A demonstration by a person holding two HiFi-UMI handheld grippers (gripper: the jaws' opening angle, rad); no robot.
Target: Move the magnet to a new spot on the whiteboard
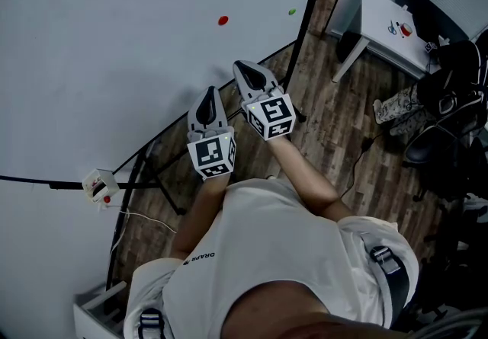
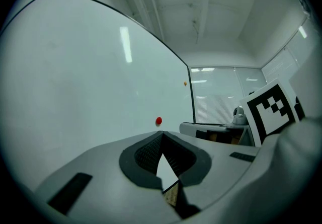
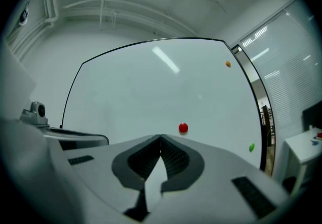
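A small red magnet [image 1: 223, 20] sticks to the whiteboard [image 1: 114, 48], and a green magnet [image 1: 291, 12] sits further right near the board's edge. Both grippers are held level in front of the board, apart from it. My right gripper [image 1: 242, 67] is shut with nothing in it, and the red magnet [image 3: 183, 128] shows just above its closed tips [image 3: 161, 137]. My left gripper [image 1: 207, 95], beside and slightly behind it, is also shut and empty. Past its tips [image 2: 162, 132] the red magnet [image 2: 158, 121] shows further off. An orange magnet [image 3: 228, 64] sits high near the board's far edge.
The board's black frame and stand legs [image 1: 152, 170] run along the wooden floor. A small white box [image 1: 99, 183] sits on the board's ledge at the left. A white desk [image 1: 389, 25] and a dark chair with bags [image 1: 446, 101] stand to the right.
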